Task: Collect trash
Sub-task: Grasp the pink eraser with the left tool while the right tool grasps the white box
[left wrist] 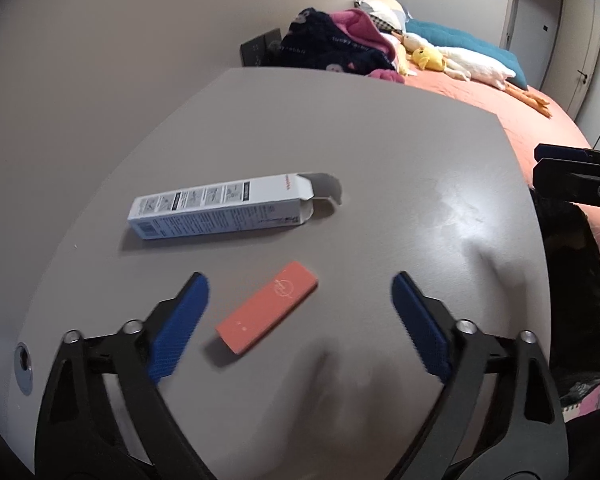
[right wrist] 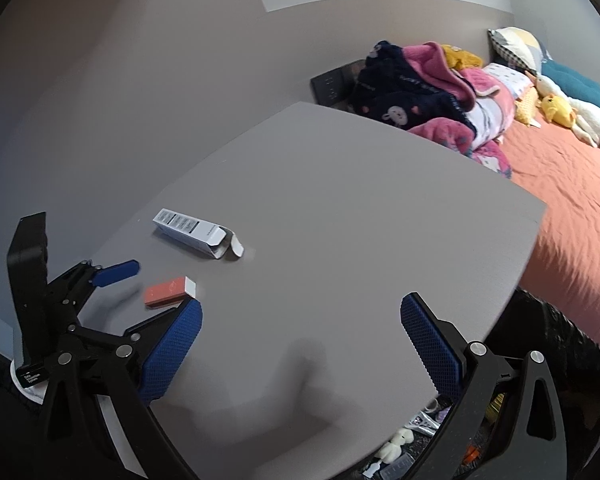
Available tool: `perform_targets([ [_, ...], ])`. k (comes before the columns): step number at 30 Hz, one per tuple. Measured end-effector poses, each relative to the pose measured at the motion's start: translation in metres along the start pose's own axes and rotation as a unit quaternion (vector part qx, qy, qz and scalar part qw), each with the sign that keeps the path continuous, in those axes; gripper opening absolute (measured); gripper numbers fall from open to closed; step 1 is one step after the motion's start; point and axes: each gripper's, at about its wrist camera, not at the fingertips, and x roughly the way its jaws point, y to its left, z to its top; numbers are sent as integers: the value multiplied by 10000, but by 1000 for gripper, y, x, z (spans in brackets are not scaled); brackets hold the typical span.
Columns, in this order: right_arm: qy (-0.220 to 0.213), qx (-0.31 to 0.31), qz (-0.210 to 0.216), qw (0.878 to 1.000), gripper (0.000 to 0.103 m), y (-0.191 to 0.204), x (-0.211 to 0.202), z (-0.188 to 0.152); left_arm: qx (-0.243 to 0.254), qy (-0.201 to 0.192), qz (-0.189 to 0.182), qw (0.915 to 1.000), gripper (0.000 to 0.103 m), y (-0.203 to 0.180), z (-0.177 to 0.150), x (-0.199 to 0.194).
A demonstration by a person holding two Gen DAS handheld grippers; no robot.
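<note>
A small orange box lies flat on the grey table, between the blue pads of my left gripper. That gripper is open and its pads stand clear of the box on both sides. Beyond it lies a long white carton with its end flap open. In the right wrist view the orange box and the white carton sit to the left. My right gripper is open over bare table with nothing between its fingers.
A black trash bag hangs open at the table's right edge, with small items inside. Behind the table is a bed with an orange sheet, piled blankets and plush toys. A wall runs along the left.
</note>
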Motion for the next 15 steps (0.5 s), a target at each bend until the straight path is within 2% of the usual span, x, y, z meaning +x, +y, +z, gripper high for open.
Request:
perform_targets([
  [5,96,-136,63,9998,100,10,14,6,7,119,69,9999,77,11,-2,13],
  [8,153,-229,104,9996,100,16,22,11,-17,221,-27,9998,70,16,-4,19],
  [10,184,-300,137,9993,100,20,28,14,-63,312,-126,9994,60,18,-7,25],
  [15,272,-478,220,9982,100,28,42,22,-137,301,-178,9993,51,22,-11,27],
])
